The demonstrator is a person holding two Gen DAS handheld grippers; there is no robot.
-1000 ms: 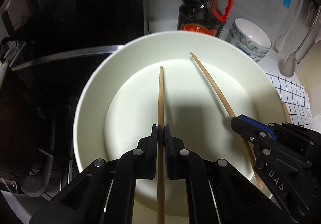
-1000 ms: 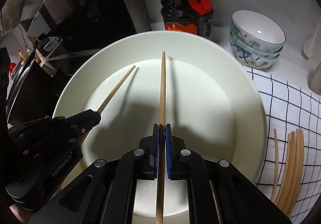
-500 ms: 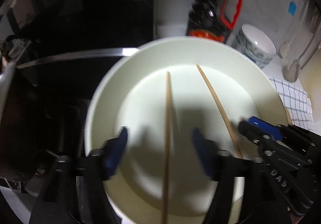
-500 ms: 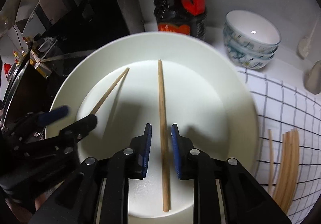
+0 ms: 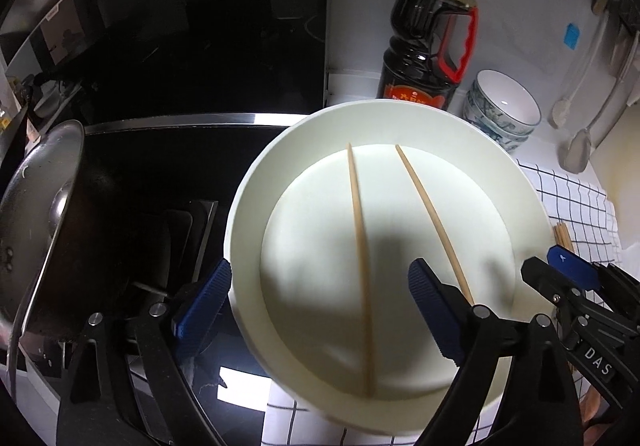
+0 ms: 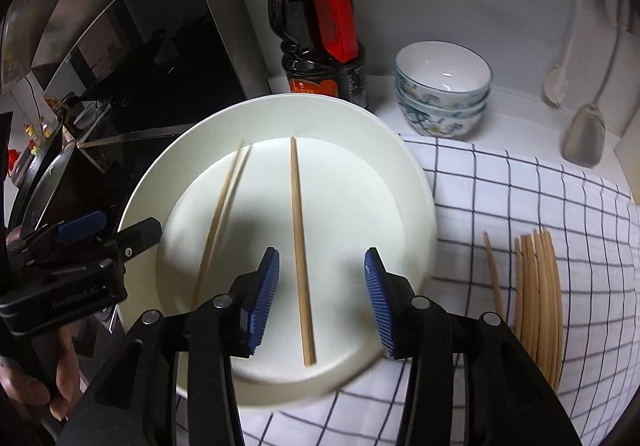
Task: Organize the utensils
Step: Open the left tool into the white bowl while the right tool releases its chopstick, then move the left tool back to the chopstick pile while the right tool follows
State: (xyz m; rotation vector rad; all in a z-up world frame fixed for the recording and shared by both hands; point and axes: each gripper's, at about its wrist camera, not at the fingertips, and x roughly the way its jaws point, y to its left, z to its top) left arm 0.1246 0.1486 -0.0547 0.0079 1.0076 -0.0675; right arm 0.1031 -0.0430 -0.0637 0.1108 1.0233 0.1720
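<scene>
Both claws spread, holding nothing; right claw (image 6: 320, 298) is nearer the chopstick bundle (image 6: 538, 302), lying near-to-far just to its right

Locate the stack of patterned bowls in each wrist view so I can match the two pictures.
Left wrist view: the stack of patterned bowls sits upper right, behind the white plate, right of the soy sauce bottle.
Right wrist view: the bowls are upper centre-right, beyond the plate's far rim.
Shared landmark: the soy sauce bottle, immediately left of the bowls in both.
</scene>
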